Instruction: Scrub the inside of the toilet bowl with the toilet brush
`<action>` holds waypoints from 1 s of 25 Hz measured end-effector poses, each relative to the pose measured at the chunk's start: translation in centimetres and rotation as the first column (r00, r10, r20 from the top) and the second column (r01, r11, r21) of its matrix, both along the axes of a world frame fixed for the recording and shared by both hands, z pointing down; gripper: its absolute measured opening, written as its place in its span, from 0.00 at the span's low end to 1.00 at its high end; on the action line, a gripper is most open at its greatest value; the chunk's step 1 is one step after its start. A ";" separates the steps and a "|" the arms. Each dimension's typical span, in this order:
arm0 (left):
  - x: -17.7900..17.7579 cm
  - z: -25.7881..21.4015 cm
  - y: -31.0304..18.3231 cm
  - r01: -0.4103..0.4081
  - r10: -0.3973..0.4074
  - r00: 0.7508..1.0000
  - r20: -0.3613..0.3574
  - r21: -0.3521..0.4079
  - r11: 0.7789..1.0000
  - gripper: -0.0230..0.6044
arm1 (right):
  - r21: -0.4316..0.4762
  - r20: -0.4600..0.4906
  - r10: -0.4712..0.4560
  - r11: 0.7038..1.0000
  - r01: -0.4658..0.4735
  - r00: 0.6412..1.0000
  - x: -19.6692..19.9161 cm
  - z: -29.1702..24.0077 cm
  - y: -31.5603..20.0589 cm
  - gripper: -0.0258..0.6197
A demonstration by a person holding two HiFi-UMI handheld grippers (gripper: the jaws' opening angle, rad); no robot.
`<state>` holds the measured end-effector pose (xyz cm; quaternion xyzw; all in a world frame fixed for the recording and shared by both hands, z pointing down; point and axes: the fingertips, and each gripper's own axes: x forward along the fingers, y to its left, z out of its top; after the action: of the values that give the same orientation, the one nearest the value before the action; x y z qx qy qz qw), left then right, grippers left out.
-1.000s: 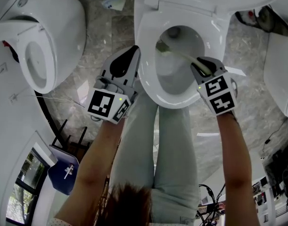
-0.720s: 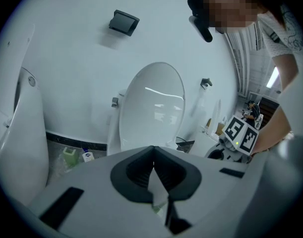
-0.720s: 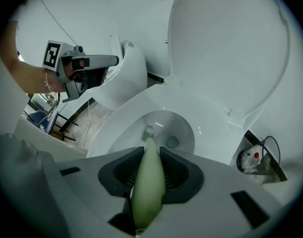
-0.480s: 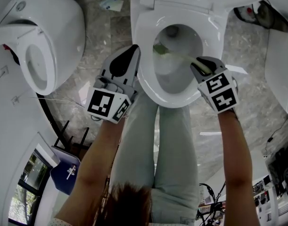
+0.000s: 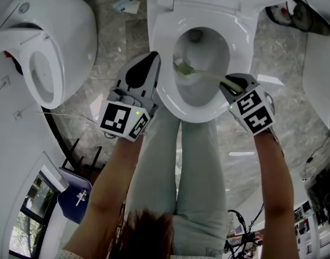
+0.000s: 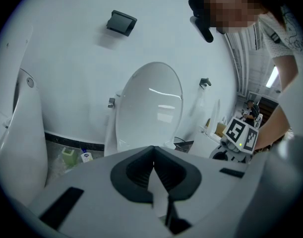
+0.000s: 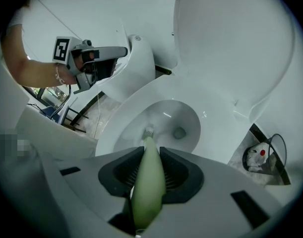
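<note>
The white toilet bowl stands open below me, its lid raised. A pale green toilet brush reaches into it, its bristle head against the bowl's left inner wall. My right gripper is shut on the brush handle over the bowl's right rim; in the right gripper view the bristles sit above the drain hole. My left gripper is shut and holds nothing, just outside the bowl's left rim. Its jaws point toward the raised lid.
A second toilet stands at the left and another white fixture at the right. Bottles sit on the marble floor by the wall. The person's legs are right in front of the bowl. A blue stand is behind, left.
The brush head has slid nearer along the bowl's left wall, away from the drain. The right gripper shifted slightly back with it. The left gripper has stayed put.
</note>
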<state>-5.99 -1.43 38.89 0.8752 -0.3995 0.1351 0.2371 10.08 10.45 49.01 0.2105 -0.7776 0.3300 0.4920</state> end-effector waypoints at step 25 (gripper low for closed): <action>2.0 -1.1 0.2 -0.042 0.042 0.999 0.004 0.014 0.999 0.04 | 0.047 -0.202 -0.306 0.946 0.322 0.930 3.5 -0.2 0.9 0.21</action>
<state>-3.95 -1.25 37.77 0.8848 -0.3823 0.1389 0.2271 13.54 11.35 48.84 0.1336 -0.7627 0.1941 0.6023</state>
